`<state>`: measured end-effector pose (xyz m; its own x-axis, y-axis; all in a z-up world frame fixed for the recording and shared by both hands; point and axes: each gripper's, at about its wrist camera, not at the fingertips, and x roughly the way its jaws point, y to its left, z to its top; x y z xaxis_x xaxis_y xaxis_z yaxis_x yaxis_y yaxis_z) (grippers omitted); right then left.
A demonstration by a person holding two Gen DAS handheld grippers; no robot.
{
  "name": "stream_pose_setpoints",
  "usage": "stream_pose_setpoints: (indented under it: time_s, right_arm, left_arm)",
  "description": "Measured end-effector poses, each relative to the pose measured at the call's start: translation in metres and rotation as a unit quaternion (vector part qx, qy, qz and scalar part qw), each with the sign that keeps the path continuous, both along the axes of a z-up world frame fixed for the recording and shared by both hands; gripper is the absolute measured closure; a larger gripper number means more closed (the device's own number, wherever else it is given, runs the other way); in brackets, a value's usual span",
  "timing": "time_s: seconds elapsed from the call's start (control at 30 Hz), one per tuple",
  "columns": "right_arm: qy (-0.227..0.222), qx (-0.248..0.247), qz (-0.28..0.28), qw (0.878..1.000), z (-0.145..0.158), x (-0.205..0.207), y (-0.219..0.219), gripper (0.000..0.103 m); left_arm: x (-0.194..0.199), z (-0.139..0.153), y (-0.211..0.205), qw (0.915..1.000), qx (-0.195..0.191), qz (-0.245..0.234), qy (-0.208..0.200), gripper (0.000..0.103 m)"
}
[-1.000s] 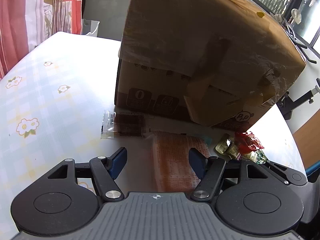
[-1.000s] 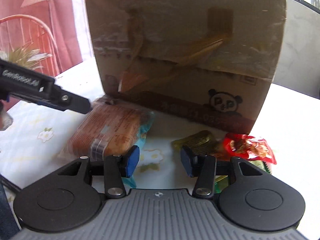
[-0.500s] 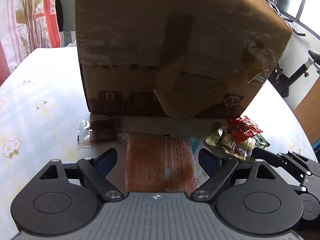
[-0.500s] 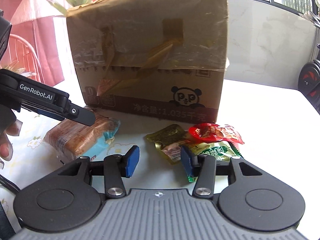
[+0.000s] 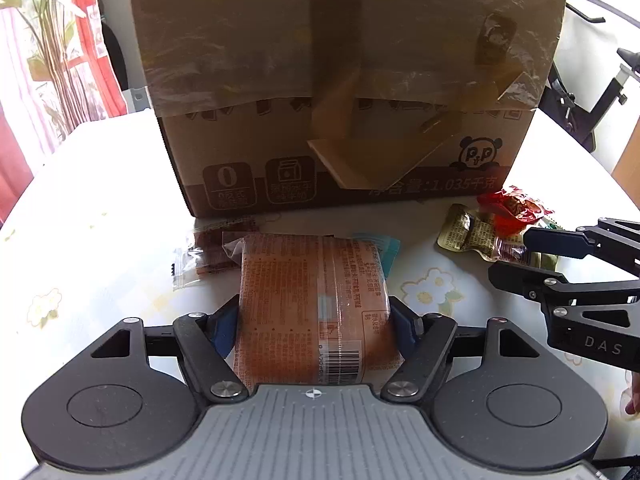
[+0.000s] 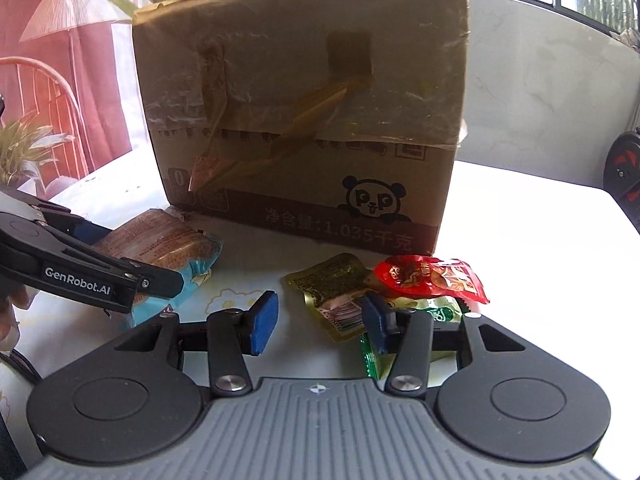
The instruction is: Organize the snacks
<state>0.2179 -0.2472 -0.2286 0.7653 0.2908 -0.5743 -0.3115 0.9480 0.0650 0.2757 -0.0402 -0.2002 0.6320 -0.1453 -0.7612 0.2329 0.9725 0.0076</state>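
Two hand-held grippers work at a pale, flower-printed tabletop (image 5: pixel 100 208) in front of a large taped brown cardboard box (image 5: pixel 344 92) bearing a panda logo. Left gripper (image 5: pixel 314 326): its blue pads press both sides of an orange-brown plastic-wrapped bread pack (image 5: pixel 316 300), the jaws having just closed further onto it; the pack lies flat on the table just before the box. Beside the pack's left edge sits a small clear-wrapped brown snack bar (image 5: pixel 208 252). Right gripper (image 6: pixel 316 322): its jaws stand apart, having just been opening, with nothing pinched. Just ahead of its right pad lies a cluster of small sachets: a gold foil packet (image 6: pixel 332 286), a red foil packet (image 6: pixel 432 276) resting partly over it, and a green packet (image 6: pixel 436 312) underneath, partly hidden by the gripper's finger. The cluster sits near the box's right corner, well apart from the bread pack.
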Motion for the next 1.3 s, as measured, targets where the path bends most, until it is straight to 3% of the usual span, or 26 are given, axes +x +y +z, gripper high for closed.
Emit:
stream_pose_setpoints:
  time_s: [0.5, 0.73, 0.97, 1.17, 1.27, 1.3]
  right_arm:
    - [0.041, -0.084, 0.103, 0.990, -0.001, 0.061, 0.010, 0.034]
    - [0.072, -0.051, 0.121, 0.989, -0.009, 0.075, -0.001, 0.026]
    - [0.081, -0.048, 0.105, 0.990, -0.008, 0.062, 0.004, 0.026]
    - [0.063, -0.032, 0.050, 0.996, -0.014, 0.049, 0.014, 0.024]
    - [0.052, -0.042, 0.038, 0.997, -0.016, 0.046, 0.022, 0.030]
    - [0.049, -0.042, 0.034, 0.997, -0.016, 0.044, 0.022, 0.038]
  left_arm:
    - [-0.003, -0.001, 0.014, 0.9996, -0.024, 0.015, -0.002, 0.027]
    - [-0.004, -0.002, 0.014, 0.9996, -0.022, 0.016, -0.004, 0.027]
    - [-0.005, -0.002, 0.013, 0.9996, -0.023, 0.018, -0.006, 0.027]
    - [-0.006, -0.003, 0.013, 0.9996, -0.022, 0.019, -0.006, 0.027]
    - [-0.006, -0.003, 0.016, 0.9994, -0.024, 0.023, -0.006, 0.027]
    - [-0.006, -0.003, 0.017, 0.9994, -0.024, 0.024, -0.006, 0.027]
